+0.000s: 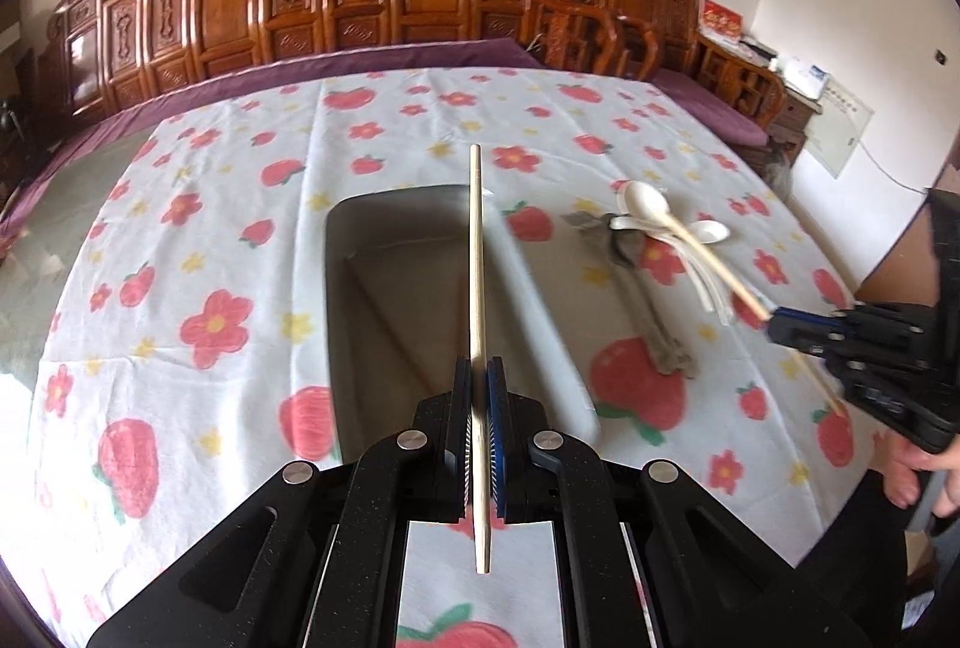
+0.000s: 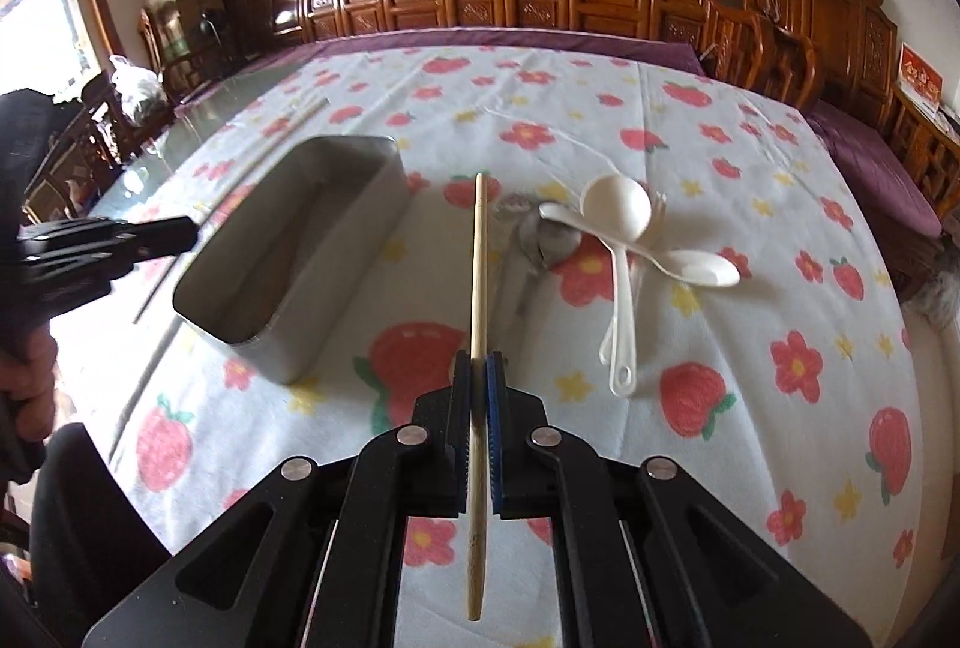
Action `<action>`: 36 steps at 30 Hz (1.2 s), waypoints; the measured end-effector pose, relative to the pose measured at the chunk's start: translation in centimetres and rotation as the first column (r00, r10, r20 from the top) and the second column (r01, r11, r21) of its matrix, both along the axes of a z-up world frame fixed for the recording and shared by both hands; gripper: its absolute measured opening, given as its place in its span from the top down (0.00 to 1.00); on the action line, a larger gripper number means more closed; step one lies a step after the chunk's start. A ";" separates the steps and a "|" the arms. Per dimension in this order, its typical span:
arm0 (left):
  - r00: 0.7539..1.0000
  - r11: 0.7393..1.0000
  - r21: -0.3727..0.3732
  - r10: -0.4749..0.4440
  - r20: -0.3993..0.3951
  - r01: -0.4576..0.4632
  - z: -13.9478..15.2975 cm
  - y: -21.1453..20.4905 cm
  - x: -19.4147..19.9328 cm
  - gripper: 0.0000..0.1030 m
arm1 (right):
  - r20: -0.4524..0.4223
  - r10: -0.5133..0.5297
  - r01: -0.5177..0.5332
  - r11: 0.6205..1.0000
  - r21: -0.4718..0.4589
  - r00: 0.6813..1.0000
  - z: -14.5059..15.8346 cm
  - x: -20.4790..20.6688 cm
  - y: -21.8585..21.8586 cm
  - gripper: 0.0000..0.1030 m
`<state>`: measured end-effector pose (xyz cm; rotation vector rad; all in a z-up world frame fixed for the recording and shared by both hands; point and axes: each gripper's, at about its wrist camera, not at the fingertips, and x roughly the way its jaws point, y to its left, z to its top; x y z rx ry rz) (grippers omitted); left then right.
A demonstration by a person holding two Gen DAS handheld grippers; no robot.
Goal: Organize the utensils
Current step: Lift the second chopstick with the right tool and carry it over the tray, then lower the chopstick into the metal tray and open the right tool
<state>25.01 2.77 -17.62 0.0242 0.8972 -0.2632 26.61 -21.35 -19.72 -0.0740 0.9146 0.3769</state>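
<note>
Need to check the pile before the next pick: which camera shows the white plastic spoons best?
The right wrist view: the white plastic spoons lie near, bowls and handles distinct. In the left wrist view they sit smaller, far right, partly crossed by the right gripper's wooden chopstick.

Both grippers are the same build: matte black plastic with a faint speckle, each a pair of angled linkage arms fanning back from the fingers. Round silver pivot pins sit on the arms, two either side of the left gripper (image 1: 479,378) and two either side of the right gripper (image 2: 478,366). Each has one black finger and one blue finger (image 1: 497,408), with fine ribbed pads on the inner faces. Slotted cut-outs open the outer arms behind the pins. Seen from the side, the body is blocky, with small dark screws. The person wears a black sleeve (image 1: 945,240) above the right hand (image 1: 918,468).
</note>
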 end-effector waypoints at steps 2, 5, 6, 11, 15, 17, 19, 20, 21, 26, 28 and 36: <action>1.000 1.000 0.010 0.013 -0.022 -0.013 -0.7 0.3 0.9 0.96 | 0.004 0.006 -0.006 1.000 0.006 1.000 0.3 0.1 0.4 0.94; 0.999 0.999 0.034 0.021 -0.050 -0.019 -1.5 0.4 2.1 0.96 | 0.007 0.017 -0.018 1.000 0.012 1.000 0.7 0.2 0.9 0.94; 0.998 0.999 0.039 0.021 -0.055 -0.019 -1.7 0.3 2.3 0.96 | 0.008 0.020 -0.021 1.000 0.013 1.000 0.7 0.1 1.0 0.94; 0.995 0.999 0.052 0.020 -0.094 -0.016 -2.9 0.2 3.8 0.96 | 0.018 0.032 -0.032 0.999 0.019 0.999 1.2 0.1 1.5 0.94; 0.993 0.999 0.049 0.023 -0.112 -0.018 -3.6 0.1 4.5 0.96 | 0.017 0.041 -0.041 0.999 0.019 0.999 1.2 0.0 1.9 0.94; 0.994 0.999 0.049 0.026 -0.110 -0.020 -3.5 0.0 4.6 0.96 | 0.017 0.044 -0.044 0.999 0.020 0.999 1.3 0.1 2.1 0.94; 0.994 0.998 0.048 0.033 -0.101 -0.029 -3.4 0.1 4.5 0.95 | 0.017 0.046 -0.047 0.999 0.020 0.999 1.3 0.3 2.3 0.94; 0.994 0.999 0.041 0.034 -0.099 -0.030 -3.3 0.2 4.4 0.95 | 0.018 0.048 -0.048 0.999 0.021 0.999 1.4 0.3 2.5 0.94; 0.995 0.999 0.036 0.035 -0.097 -0.032 -3.1 0.4 4.3 0.94 | 0.019 0.051 -0.051 0.998 0.021 0.999 1.5 0.4 2.7 0.94; 0.996 0.998 0.000 0.057 -0.062 -0.057 -2.0 2.1 3.1 0.77 | 0.023 0.071 -0.072 0.997 0.034 0.997 1.9 0.6 4.1 0.94; 0.997 0.998 -0.006 0.068 -0.045 -0.069 -1.3 3.1 2.3 0.74 | 0.024 0.084 -0.085 0.995 0.043 0.996 2.1 0.8 5.2 0.94; 0.995 0.995 -0.012 0.096 0.037 -0.096 1.5 6.7 -0.1 0.53 | 0.014 0.144 -0.144 0.987 0.066 0.990 2.2 2.2 10.5 0.94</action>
